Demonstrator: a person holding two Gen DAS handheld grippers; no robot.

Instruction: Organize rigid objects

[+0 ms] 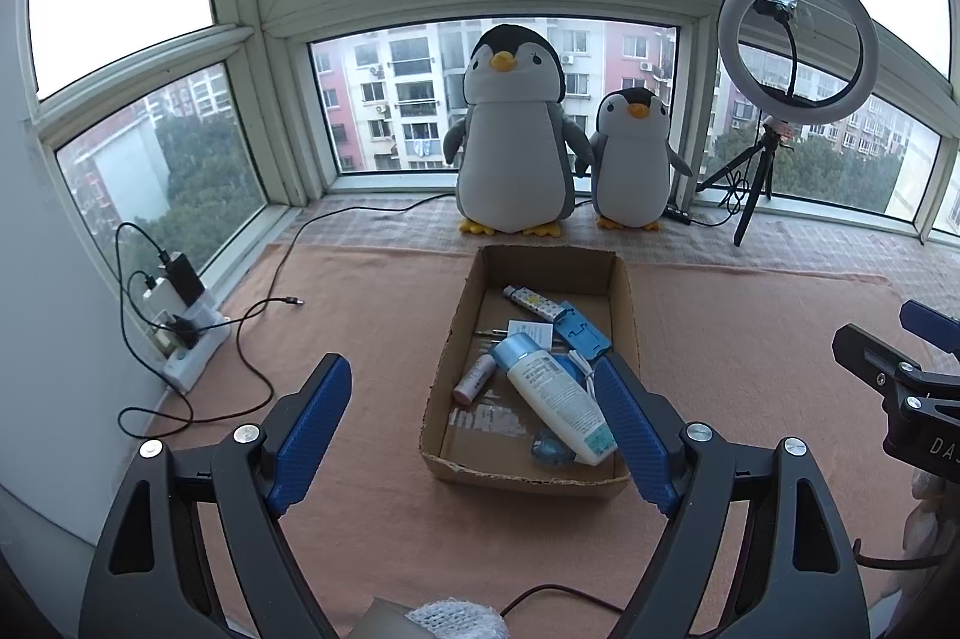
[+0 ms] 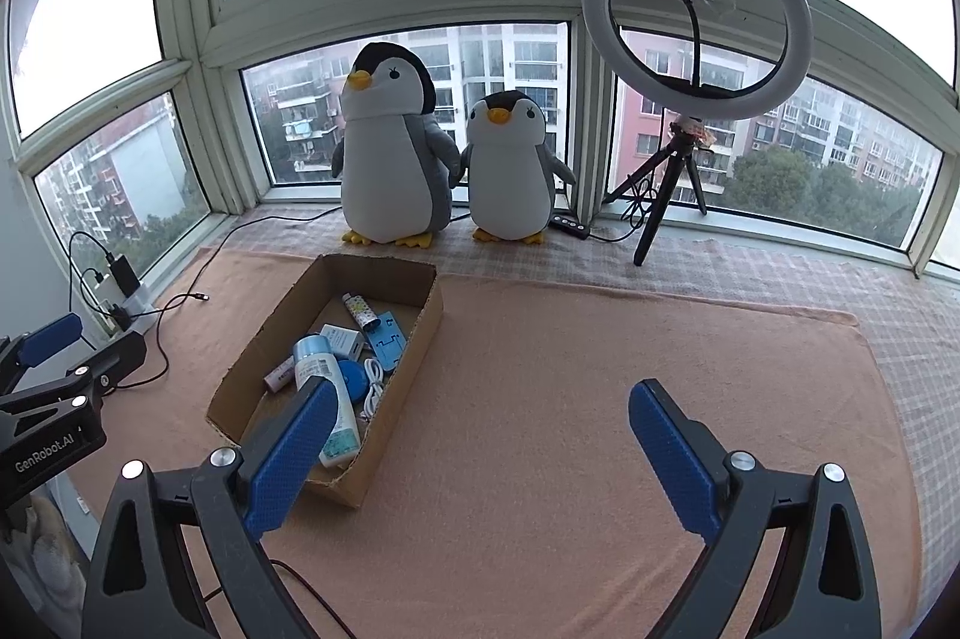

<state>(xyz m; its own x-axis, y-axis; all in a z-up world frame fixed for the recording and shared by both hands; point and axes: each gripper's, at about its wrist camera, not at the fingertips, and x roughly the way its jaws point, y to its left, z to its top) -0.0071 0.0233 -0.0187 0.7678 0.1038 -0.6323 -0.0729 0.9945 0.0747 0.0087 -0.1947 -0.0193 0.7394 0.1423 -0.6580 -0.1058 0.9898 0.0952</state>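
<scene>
An open cardboard box rests on the pink cloth. Inside lie a white bottle with a light blue cap, a small pink tube, a patterned tube, a blue plastic stand, a white carton, a round blue item and a white cable. My left gripper hovers open in front of the box, nothing between its fingers. My right gripper stands open over bare cloth to the right of the box.
Two plush penguins stand by the window behind the box. A ring light on a tripod is at the back right. A power strip with chargers and black cables lie along the left wall.
</scene>
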